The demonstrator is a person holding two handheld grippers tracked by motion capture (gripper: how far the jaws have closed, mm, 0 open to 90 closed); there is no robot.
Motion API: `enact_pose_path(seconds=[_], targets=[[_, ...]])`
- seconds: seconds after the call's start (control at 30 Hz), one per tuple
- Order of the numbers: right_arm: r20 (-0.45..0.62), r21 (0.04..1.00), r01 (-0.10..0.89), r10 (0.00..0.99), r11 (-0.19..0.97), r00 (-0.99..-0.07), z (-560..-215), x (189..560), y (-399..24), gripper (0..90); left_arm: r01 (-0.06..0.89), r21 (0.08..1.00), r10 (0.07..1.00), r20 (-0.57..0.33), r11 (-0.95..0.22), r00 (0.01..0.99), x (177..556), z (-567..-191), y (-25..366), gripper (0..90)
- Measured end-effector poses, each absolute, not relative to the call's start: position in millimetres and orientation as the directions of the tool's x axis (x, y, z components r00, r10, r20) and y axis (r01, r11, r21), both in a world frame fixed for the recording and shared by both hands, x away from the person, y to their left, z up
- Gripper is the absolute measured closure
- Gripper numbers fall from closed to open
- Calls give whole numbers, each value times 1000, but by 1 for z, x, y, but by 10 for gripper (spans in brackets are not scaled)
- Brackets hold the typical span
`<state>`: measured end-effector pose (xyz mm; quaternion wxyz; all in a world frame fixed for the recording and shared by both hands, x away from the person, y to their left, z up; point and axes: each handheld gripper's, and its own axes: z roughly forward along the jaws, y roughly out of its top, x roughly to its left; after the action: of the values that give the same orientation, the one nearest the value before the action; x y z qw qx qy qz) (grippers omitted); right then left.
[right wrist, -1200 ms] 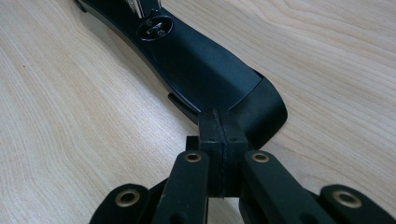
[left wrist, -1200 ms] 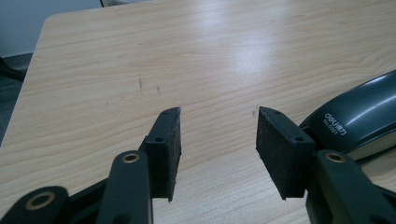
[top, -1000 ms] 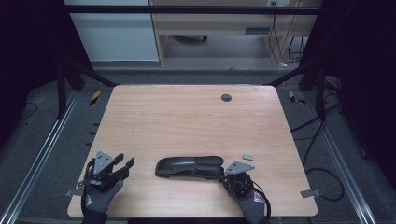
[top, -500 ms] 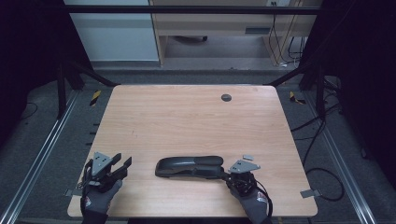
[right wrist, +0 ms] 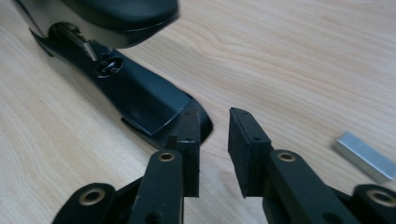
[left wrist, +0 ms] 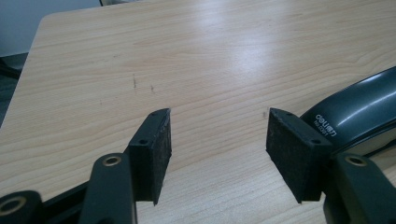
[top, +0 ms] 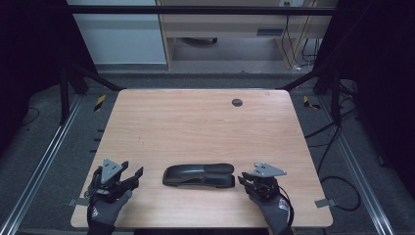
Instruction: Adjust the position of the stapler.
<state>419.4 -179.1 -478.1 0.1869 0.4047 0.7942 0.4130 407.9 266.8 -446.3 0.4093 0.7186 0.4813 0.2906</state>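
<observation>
A long black stapler (top: 198,175) lies flat near the table's front edge, its length running left to right. My left gripper (top: 133,178) rests to its left, a short gap away, with the jaws wide open and bare wood between them (left wrist: 217,135). The stapler's rounded dark top (left wrist: 350,116) shows just beyond the right-hand jaw. My right gripper (top: 243,181) sits at the stapler's right end. Its jaws (right wrist: 214,121) stand a narrow gap apart with nothing between them. One jaw is right at the tip of the stapler's base (right wrist: 135,88).
A small silver strip of staples (right wrist: 366,156) lies on the wood beside the right gripper. The wooden table (top: 195,122) has a dark round grommet (top: 237,102) near its far edge. Metal rails run along both sides, and cables lie on the floor at the right.
The right hand and its gripper have shifted slightly to the right, away from the stapler's end. The left gripper and the stapler have stayed put.
</observation>
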Motion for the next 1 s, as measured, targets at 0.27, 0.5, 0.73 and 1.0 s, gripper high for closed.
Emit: enact_pose_path(seconds=[0.27, 0.5, 0.73, 1.0], targets=[[18, 823, 482, 835, 300, -550, -473, 422, -196, 630, 452, 870, 922, 10, -199, 387, 410, -444, 262, 374], [-9, 831, 475, 860, 291, -511, -471, 424, -208, 586, 433, 875, 915, 26, -215, 402, 409, -436, 254, 365], [-19, 841, 468, 880, 270, -474, -468, 426, -220, 568, 420, 875, 906, 49, -243, 421, 407, -431, 245, 351], [-29, 845, 470, 900, 254, -435, -466, 426, -234, 555, 408, 875, 889, 54, -262, 454, 406, -425, 232, 338]])
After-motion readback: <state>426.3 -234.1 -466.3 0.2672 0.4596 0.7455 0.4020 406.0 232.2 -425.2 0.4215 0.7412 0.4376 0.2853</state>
